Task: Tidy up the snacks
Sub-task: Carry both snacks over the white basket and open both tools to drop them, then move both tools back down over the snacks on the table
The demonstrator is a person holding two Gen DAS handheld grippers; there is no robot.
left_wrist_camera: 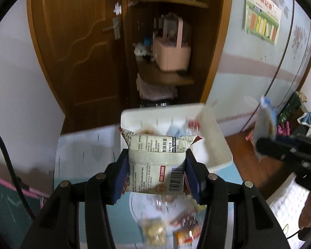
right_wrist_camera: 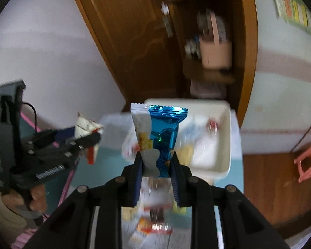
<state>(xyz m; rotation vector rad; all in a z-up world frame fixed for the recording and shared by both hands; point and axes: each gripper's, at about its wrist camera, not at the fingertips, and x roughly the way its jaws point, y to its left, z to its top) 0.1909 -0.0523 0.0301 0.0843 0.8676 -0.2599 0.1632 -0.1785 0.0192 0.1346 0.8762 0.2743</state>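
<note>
My left gripper (left_wrist_camera: 156, 172) jaws clamp a cream printed snack packet (left_wrist_camera: 155, 161), my right gripper (right_wrist_camera: 156, 164) jaws pinch a blue foil snack pouch (right_wrist_camera: 158, 137); both are raised for dropping into the white plastic bin (left_wrist_camera: 221, 145) ahead.

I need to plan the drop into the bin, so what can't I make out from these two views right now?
- Contents of the white bin: blurred in both views, partly hidden by the cream packet in the left gripper and by the blue packet in the right gripper.
- Loose snacks on the table: smeared by motion, screened by gripper frames.
- Blue packet's label: too blurred to read.
</note>
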